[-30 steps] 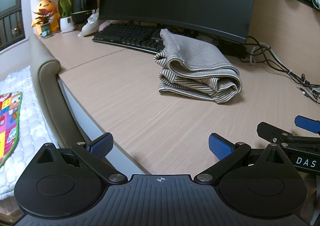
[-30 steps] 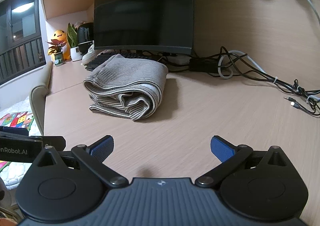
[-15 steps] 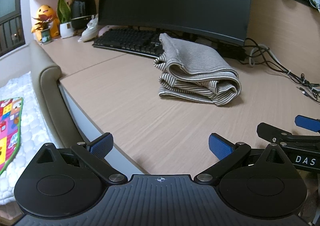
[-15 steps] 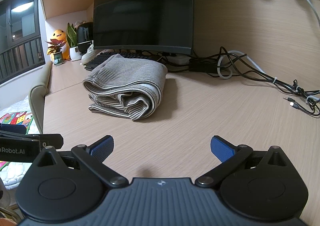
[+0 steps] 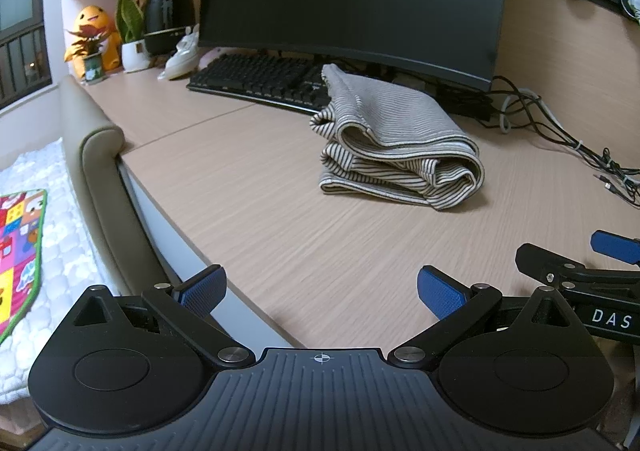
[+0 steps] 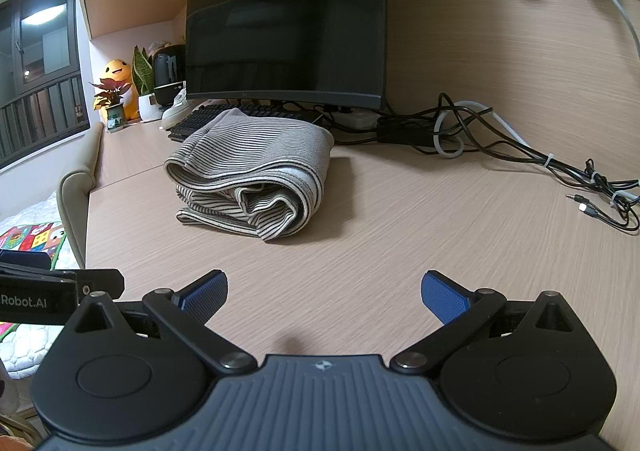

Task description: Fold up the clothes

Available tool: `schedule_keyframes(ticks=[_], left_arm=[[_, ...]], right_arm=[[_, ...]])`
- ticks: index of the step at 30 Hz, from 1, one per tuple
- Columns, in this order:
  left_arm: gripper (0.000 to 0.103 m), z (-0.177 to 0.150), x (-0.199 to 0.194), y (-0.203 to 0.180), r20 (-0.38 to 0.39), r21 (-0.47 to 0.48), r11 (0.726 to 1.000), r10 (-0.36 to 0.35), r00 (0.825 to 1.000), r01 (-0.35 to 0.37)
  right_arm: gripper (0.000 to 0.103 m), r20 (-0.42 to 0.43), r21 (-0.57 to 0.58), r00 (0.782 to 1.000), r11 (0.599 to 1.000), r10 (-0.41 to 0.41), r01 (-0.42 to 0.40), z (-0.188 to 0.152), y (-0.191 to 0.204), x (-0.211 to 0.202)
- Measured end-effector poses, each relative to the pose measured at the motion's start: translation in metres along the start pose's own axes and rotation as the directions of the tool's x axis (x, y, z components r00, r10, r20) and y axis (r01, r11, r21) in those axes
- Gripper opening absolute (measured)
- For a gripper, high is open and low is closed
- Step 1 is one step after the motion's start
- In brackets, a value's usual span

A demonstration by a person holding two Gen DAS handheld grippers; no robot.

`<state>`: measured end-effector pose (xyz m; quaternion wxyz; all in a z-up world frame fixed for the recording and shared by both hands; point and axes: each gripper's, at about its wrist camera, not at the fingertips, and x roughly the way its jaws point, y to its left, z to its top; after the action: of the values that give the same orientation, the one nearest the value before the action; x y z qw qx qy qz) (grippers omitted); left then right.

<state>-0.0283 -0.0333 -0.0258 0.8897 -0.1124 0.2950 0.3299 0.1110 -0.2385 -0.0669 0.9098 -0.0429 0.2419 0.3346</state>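
Both of my grippers, left (image 5: 322, 285) and right (image 6: 324, 291), hang spread and empty near the desk's front edge. Well ahead, the grey striped knit garment (image 6: 256, 179) lies in a loose bundle on the pale wood desk (image 6: 400, 235), just before the black keyboard (image 5: 256, 77); folding appears done, though its far side is hidden.

Light wood worktop (image 6: 400, 235) against a wood-panelled wall (image 6: 500, 43), black monitor (image 6: 288, 31) at the back, barred window (image 6: 40, 111) at left.
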Motion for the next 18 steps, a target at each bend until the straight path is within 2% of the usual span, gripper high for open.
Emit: schedule_keyframes(ticks=[18], left_arm=[[0.103, -0.0002, -0.0021, -0.0017, 0.01, 0.005, 1.0, -0.001, 1.0, 0.001]], right_arm=[[0.103, 0.003, 0.006, 1.0, 1.0, -0.006, 0.006, -0.0001, 0.0005, -0.0016]])
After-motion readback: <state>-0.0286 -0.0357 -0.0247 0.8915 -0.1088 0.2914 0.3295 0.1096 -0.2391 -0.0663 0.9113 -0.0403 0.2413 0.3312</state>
